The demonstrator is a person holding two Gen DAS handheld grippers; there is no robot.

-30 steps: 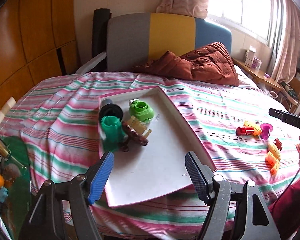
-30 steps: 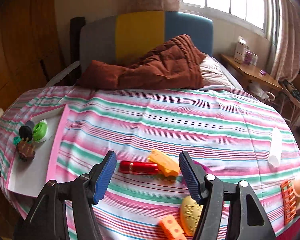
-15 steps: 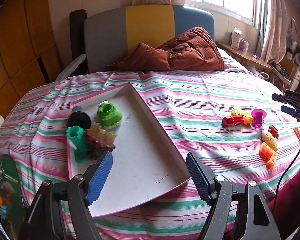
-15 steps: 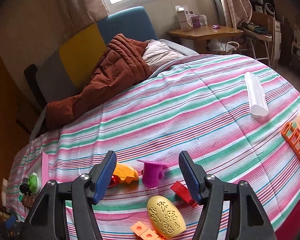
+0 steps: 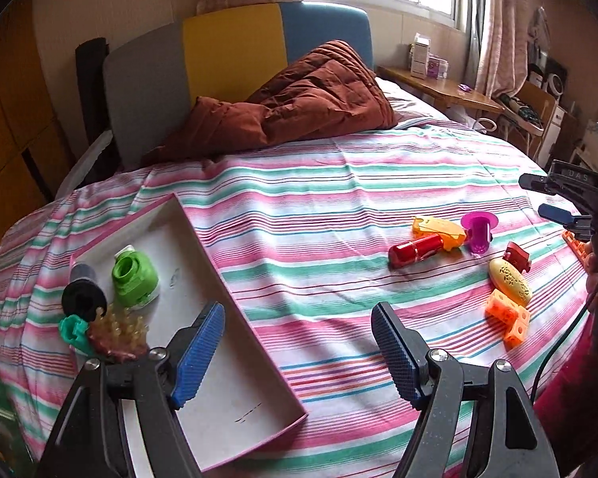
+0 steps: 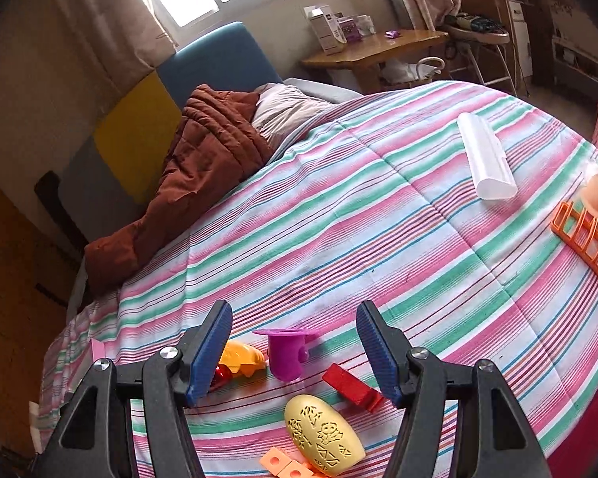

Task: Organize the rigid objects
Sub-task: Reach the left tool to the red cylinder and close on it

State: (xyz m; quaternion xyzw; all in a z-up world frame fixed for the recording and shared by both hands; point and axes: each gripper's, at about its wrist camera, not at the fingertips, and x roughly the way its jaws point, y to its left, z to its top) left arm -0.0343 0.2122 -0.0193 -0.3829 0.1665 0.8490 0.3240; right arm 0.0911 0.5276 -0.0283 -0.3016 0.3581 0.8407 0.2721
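A white tray with a pink rim lies on the striped bed at the left and holds a green toy, a black cylinder, a teal piece and a brown bristled toy. My left gripper is open and empty above the tray's right edge. My right gripper is open and empty over loose toys: a magenta cup, a yellow oval, a red block, a yellow-orange piece. A red cylinder and orange blocks lie nearby.
A brown quilt lies by the headboard. A white tube and an orange rack with a peach ball lie on the bed's right side. A wooden side table stands beyond the bed.
The left view has swung right, away from the tray toward the loose toys. The right gripper has moved closer over the magenta cup and the yellow oval. Both jaws stay open.
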